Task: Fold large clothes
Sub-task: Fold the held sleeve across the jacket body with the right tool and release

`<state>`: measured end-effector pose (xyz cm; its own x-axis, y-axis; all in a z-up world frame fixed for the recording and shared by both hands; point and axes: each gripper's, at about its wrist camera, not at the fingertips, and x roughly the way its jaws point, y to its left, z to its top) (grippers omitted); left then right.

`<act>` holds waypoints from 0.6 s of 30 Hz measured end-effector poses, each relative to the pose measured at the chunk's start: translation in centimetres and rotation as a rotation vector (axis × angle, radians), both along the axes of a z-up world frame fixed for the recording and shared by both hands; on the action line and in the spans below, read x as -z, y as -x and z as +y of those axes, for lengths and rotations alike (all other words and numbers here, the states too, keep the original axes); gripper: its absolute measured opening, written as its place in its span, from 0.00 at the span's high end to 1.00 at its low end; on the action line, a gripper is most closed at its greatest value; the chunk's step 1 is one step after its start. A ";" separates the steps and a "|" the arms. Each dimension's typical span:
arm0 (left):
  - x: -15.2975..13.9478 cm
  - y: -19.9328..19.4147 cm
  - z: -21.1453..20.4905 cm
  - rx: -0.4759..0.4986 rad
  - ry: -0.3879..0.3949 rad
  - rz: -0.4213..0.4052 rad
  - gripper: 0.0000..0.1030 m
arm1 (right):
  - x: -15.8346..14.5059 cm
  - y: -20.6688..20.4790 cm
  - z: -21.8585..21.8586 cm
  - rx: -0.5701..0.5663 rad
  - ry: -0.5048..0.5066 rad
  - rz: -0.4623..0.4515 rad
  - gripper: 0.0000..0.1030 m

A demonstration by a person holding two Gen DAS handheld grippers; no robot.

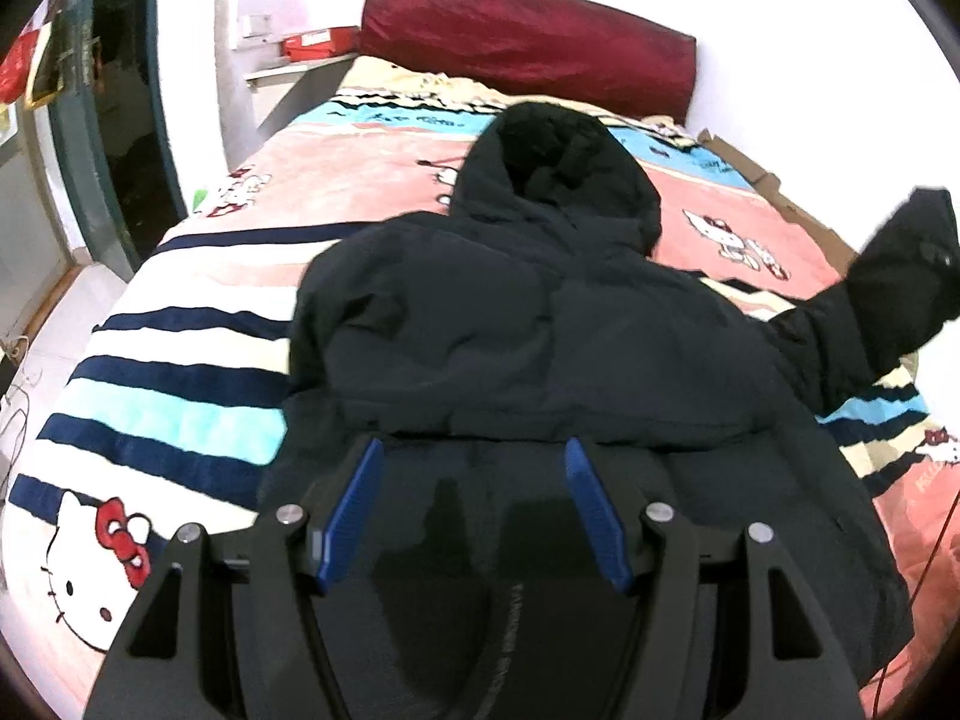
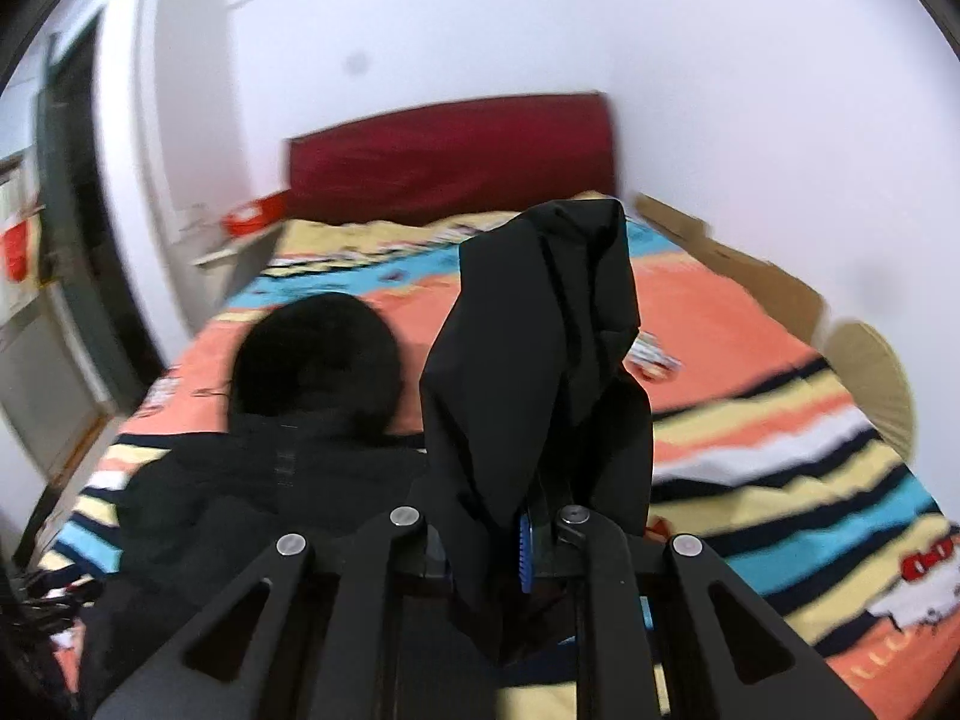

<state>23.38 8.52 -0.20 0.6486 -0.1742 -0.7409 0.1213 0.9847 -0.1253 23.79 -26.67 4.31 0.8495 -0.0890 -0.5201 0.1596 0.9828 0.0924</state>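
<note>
Coat: a black hooded coat lies spread on the bed, hood toward the headboard.
Left sleeve: folded in over the chest, lying flat on the coat's body.
Right sleeve: lifted off the bed; its cuff end stands up from the right gripper, and the left camera sees it raised at the coat's right side.
Left gripper: hovers over the coat's lower half, blue pads wide apart, nothing between them.
Right gripper: jaws narrow, clamped on the sleeve; one blue pad shows, the other is hidden by cloth.
Bed: a striped blanket in pink, cream, teal and navy covers it under the coat.
Writing: a Hello Kitty face with a red bow on the blanket left of the coat; more such figures beyond the hood. Small print on the teal band by the hood is too blurred to read.
Headboard: dark red, padded, beyond the hood.
Red box: on a shelf left of the headboard; its white label is unreadable.
Cardboard: along the bed edge right of the coat, cut off by the frame.
Hard to see: the right view is motion-blurred; the coat's hem is hidden behind the left gripper.
</note>
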 end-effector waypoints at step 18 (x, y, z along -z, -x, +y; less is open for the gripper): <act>1.3 1.4 10.5 -0.158 0.025 -0.010 0.40 | 7.4 -7.5 26.4 -0.389 0.095 0.168 0.86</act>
<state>21.96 19.00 -1.54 0.6764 -0.0880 -0.7312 -0.0336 0.9881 -0.1500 31.30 -0.26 -3.07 0.7334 0.1670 -0.6589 -0.2197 0.9756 0.0027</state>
